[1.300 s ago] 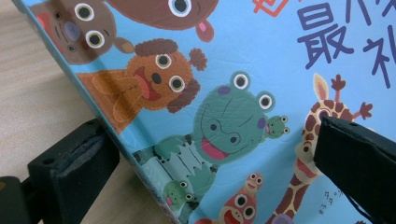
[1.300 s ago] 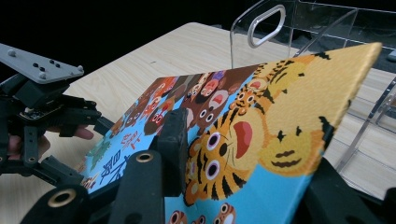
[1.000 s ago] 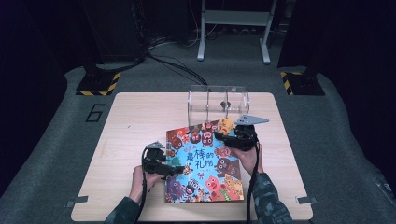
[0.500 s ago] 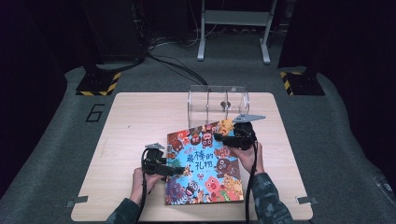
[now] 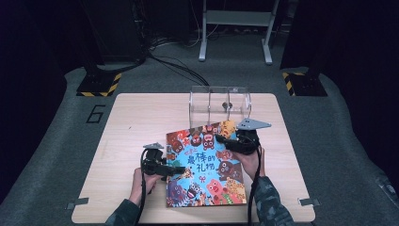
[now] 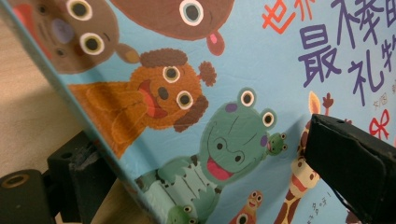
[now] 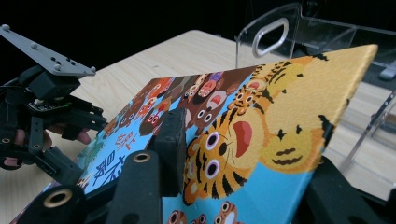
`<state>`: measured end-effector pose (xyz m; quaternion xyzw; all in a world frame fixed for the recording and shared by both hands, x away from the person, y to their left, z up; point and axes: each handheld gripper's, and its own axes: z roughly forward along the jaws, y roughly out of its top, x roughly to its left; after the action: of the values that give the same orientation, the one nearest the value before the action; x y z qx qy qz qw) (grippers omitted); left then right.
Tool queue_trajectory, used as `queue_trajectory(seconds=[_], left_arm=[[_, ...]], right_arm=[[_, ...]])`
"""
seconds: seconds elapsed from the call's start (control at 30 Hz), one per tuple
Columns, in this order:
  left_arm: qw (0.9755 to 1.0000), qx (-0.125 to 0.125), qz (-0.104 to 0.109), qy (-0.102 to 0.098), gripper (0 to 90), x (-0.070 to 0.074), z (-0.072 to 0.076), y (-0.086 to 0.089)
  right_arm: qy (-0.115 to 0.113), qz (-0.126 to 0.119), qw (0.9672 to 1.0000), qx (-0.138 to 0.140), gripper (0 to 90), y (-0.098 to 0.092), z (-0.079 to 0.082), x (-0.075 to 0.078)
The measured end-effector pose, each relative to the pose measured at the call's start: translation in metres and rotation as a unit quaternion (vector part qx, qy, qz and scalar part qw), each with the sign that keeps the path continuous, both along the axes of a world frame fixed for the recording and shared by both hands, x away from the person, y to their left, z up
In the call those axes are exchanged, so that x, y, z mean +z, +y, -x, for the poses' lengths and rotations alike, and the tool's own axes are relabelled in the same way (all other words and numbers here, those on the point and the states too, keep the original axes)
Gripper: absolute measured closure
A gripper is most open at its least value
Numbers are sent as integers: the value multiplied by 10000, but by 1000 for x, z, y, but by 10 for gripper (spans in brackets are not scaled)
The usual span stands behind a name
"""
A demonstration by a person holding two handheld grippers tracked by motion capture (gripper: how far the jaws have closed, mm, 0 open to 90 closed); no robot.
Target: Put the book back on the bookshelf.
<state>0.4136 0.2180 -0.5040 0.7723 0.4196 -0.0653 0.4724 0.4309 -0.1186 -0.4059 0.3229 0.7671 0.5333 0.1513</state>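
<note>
High view first: a picture book (image 5: 203, 165) with a bright animal cover lies on the wooden table (image 5: 136, 117), toward six o'clock of the tabletop, its far right corner lifted. At twelve o'clock from the book stands a clear plastic rack (image 5: 220, 104), just beyond the book's far edge. The left gripper (image 5: 175, 170) sits at the book's nine o'clock edge, held by the person's left hand (image 5: 141, 181), with its jaws reaching over the cover's rim. The right gripper (image 5: 225, 141) meets the book near its one o'clock corner, the right hand (image 5: 251, 160) behind it.

Left gripper view: the book's cover (image 6: 224, 116) runs between the two black jaws, one above the cover at four o'clock, the other below the edge at eight o'clock. The jaws stand wide and have just been closing a little; a gap shows between the upper pad and the cover, so they are not pressing on it.

Right gripper view: the right gripper's jaws are clamped on the book (image 7: 261, 121), one pad on top of the cover near the tiger, the other beneath. The held corner is tilted up off the table. The rack (image 7: 299, 32) stands at one o'clock behind the raised corner, and the left gripper (image 7: 100, 122) shows at nine o'clock, at the book's far edge.
</note>
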Motion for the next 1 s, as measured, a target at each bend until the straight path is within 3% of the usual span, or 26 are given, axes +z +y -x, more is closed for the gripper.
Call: queue_trajectory(seconds=[0.07,0.17,0.37,0.4,0.47,0.77,1.0], left_arm=[[10000,3,-1,33,75,1,0,2],[9996,135,212,109,130,0,-1,7],[9992,104,326,212,190,-2,-2,10],[9991,97,344,210,192,-2,-2,11],[9993,125,317,174,206,-1,-2,11],[9997,128,164,126,227,4,-1,10],[9999,99,91,46,229,5,-1,10]], right_arm=[[2,-38,10000,24,588,0,-1,0],[160,-102,9998,-25,563,-1,-3,-2],[379,132,9990,-180,529,2,-5,0],[517,137,9983,-216,526,2,-6,0],[662,314,9971,-203,477,3,-6,1],[1022,204,9942,-261,474,-1,-9,-2],[1092,176,9936,-241,474,-3,-10,-3]])
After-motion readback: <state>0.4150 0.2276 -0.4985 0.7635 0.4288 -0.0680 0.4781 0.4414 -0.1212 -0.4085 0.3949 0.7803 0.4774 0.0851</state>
